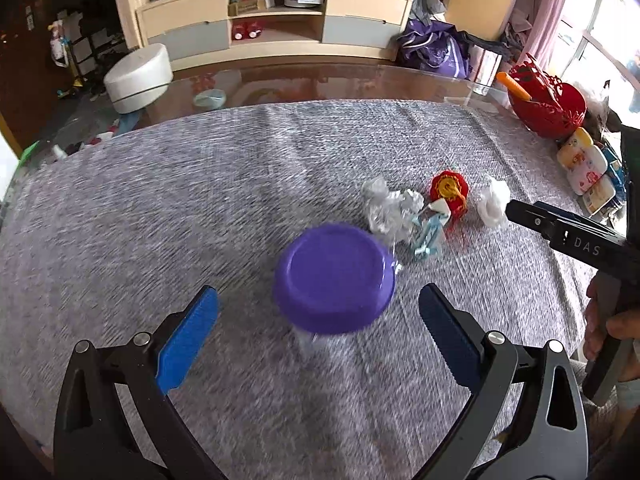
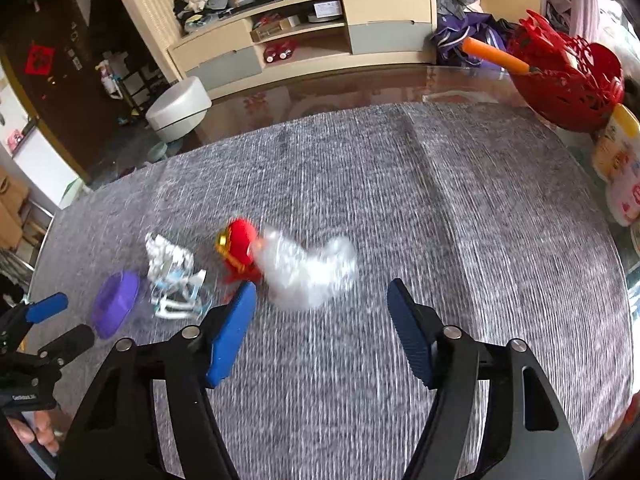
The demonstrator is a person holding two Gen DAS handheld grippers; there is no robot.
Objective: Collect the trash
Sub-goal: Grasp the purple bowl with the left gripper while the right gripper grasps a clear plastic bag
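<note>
A jar with a purple lid (image 1: 334,278) stands on the grey cloth (image 1: 200,200), just ahead of my open, empty left gripper (image 1: 318,308). Behind it lie crumpled silver wrapping (image 1: 386,210), pale blue-white packaging (image 1: 428,236), a red-and-gold ornament (image 1: 450,194) and a white crumpled wad (image 1: 494,202). The right gripper (image 1: 516,210) nears that wad. In the right wrist view my open right gripper (image 2: 322,300) is just short of the blurred white wad (image 2: 308,270). The red ornament (image 2: 240,250), the packaging (image 2: 176,280) and the purple lid (image 2: 116,304) lie to its left.
A red openwork basket (image 1: 550,106) with an orange-handled tool (image 1: 514,86) stands at the table's far right, with yellow-white packets (image 1: 582,166) next to it. A white round stool (image 1: 138,78) and a TV cabinet (image 1: 276,20) lie beyond the glass table edge.
</note>
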